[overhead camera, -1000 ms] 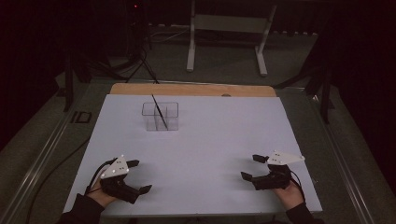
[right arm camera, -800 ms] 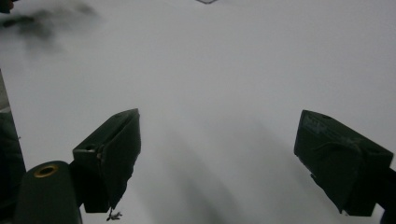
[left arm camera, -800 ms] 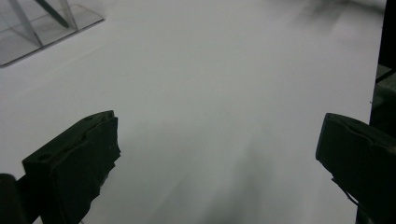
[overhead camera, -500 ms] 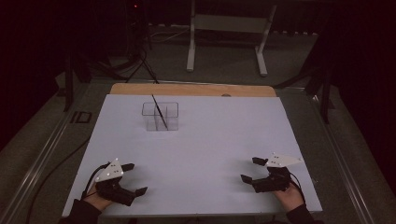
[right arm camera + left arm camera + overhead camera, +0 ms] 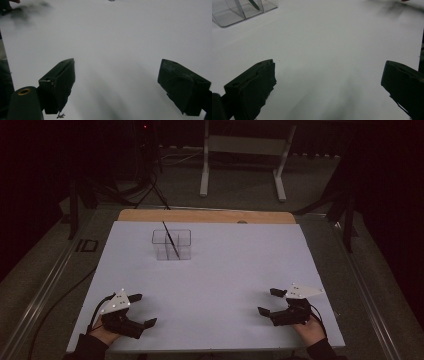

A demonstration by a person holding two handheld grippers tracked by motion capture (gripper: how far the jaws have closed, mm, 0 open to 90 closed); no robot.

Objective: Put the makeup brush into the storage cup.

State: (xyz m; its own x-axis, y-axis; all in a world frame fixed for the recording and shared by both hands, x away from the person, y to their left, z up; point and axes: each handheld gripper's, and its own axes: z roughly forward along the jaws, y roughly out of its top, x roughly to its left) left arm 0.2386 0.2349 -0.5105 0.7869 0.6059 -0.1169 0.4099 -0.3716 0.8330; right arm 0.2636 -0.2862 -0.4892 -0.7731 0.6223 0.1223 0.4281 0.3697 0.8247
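Item 1: clear box (image 5: 171,244), a see-through compartmented holder, upper left of centre in the high view, standing on the white table sheet (image 5: 225,270) near its far edge. It is upright, presumably so that it can keep a slim thing standing.

Item 2: dark stick (image 5: 170,239), thin, perhaps a pen or a brush, too small to tell. It leans in the clear box, lower end inside a front compartment, upper end tilted toward the upper left above the rim. The box wall appears to prop it.

Item 3: left gripper (image 5: 142,310), lower left of the high view, held low over the sheet by a hand. Jaws spread wide, nothing between them; its own view confirms bare sheet in the gap. The box sits at the upper left corner of that view (image 5: 234,12), well apart.

Item 4: right gripper (image 5: 271,301), lower right, jaws likewise wide apart and empty. Box and stick lie well apart from it, toward the upper left.

Both grippers sit at the near edge, judged a resting stance.
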